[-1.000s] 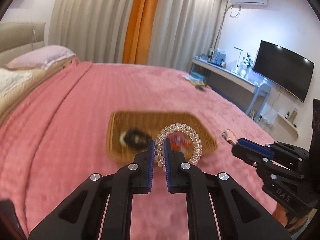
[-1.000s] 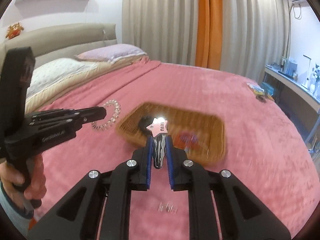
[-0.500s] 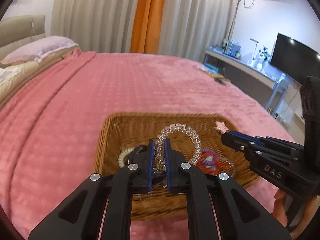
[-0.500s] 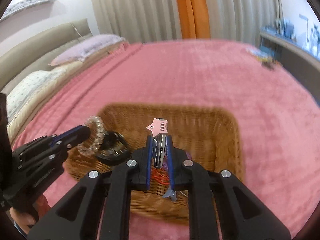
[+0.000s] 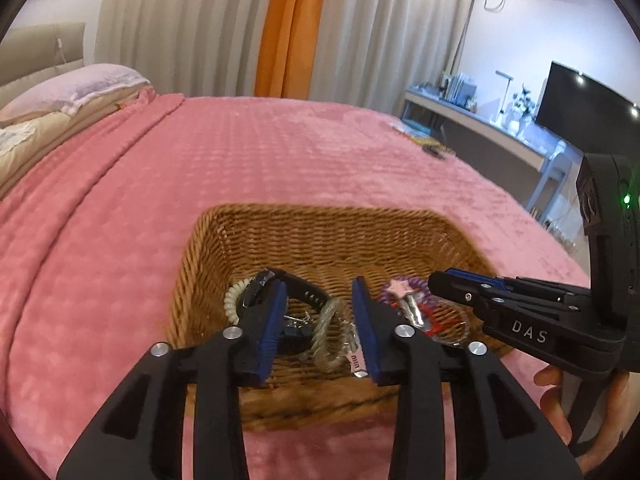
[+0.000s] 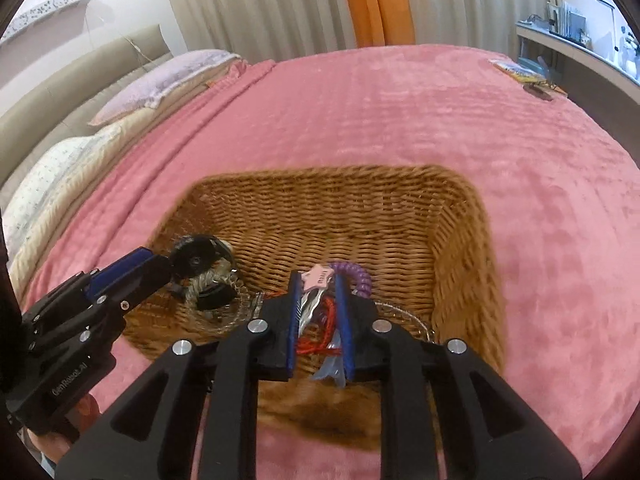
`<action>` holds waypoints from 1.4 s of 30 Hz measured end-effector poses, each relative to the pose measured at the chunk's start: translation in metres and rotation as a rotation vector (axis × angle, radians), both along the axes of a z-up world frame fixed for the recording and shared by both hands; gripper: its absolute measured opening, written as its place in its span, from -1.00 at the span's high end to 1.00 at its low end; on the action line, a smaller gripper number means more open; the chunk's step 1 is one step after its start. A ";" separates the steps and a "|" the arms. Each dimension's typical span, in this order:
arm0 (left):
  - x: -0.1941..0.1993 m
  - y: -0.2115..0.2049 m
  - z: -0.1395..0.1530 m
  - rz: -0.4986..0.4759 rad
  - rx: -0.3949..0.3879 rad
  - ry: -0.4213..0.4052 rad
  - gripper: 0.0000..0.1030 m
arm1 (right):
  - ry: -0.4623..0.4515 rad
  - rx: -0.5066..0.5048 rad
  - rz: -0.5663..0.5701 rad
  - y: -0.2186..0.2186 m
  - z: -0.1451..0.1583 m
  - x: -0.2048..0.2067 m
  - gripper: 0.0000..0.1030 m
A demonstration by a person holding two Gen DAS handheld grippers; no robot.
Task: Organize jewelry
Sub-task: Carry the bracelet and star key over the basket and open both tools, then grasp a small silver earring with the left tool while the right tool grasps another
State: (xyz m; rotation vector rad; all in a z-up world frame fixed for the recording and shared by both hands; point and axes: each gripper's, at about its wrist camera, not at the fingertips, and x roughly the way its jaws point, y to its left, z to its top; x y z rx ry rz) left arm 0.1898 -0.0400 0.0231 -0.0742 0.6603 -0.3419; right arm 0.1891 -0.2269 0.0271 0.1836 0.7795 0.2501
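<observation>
The left hand-held gripper [image 5: 320,312] hangs released over the wicker basket [image 5: 320,236], and the clear beaded bracelet [image 5: 326,334] (glassy, coiled) lies in the basket between its spread blue pads. Right of it, the right hand-held gripper [image 6: 319,300] also stands parted, the pink star hair clip [image 6: 318,278] lying loose between its pads above red and purple coils.

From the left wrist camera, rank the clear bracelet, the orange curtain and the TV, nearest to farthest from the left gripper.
1. Clear bracelet, in the wicker basket between the left gripper fingers.
2. TV, far right.
3. Orange curtain, back wall, centre.
</observation>
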 end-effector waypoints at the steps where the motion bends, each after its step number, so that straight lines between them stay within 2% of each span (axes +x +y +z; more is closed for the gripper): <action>1: -0.007 0.001 0.006 -0.001 -0.009 -0.011 0.35 | -0.009 0.004 0.002 -0.001 0.005 -0.006 0.70; 5: -0.038 0.006 0.028 -0.020 -0.044 -0.050 0.33 | -0.064 -0.006 0.014 -0.004 0.026 -0.046 0.70; 9: -0.078 0.006 0.046 -0.044 -0.073 -0.089 0.24 | -0.099 -0.003 0.027 -0.011 0.037 -0.089 0.59; 16: -0.133 -0.005 0.056 -0.095 -0.083 -0.117 0.17 | -0.107 0.018 0.046 -0.015 0.027 -0.150 0.57; 19: -0.151 -0.007 0.046 -0.102 -0.083 -0.107 0.14 | -0.083 0.018 0.056 -0.017 0.014 -0.167 0.57; 22: -0.158 -0.005 0.027 -0.100 -0.092 -0.064 0.14 | -0.052 0.021 0.064 -0.019 -0.005 -0.179 0.57; 27: -0.155 0.001 -0.015 -0.088 -0.104 0.030 0.14 | -0.002 -0.010 0.077 -0.011 -0.036 -0.186 0.57; 32: -0.150 0.001 -0.044 -0.090 -0.089 0.085 0.14 | 0.041 -0.044 0.095 -0.002 -0.060 -0.185 0.57; 38: -0.144 0.003 -0.057 -0.108 -0.120 0.122 0.14 | 0.056 -0.083 0.095 0.000 -0.066 -0.182 0.57; 42: -0.144 -0.002 -0.061 -0.126 -0.112 0.132 0.14 | 0.072 -0.116 0.085 0.006 -0.070 -0.176 0.57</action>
